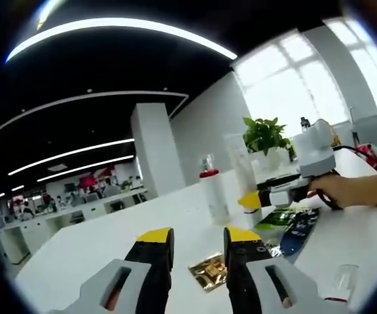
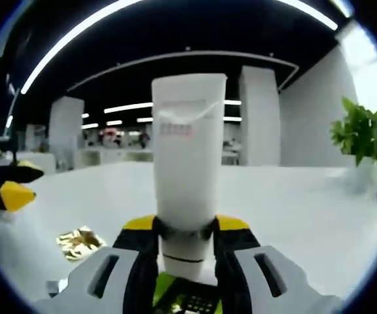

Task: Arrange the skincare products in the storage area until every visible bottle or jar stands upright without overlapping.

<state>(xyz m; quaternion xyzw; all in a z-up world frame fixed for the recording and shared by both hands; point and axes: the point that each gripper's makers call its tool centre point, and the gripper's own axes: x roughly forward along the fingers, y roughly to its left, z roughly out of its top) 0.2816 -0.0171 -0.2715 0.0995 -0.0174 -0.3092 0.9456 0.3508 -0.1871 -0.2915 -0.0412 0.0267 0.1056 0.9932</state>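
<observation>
Above the smooth white counter (image 1: 97, 242), the left claw (image 1: 198, 239) gapes with nothing between its jaws, crinkled gold foil (image 1: 208, 269) just ahead, while the right claw (image 2: 185, 229) grips an upright matte white tube (image 2: 187, 163).

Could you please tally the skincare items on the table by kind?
Tubes: 1, white tube, upright in the right claw
Bottles: 1, red-collared bottle
Jars: 1, clear jar
Foil sachets: 1, gold sachet
Flat packets: 2, green packet, dark packet
Total: 6
</observation>
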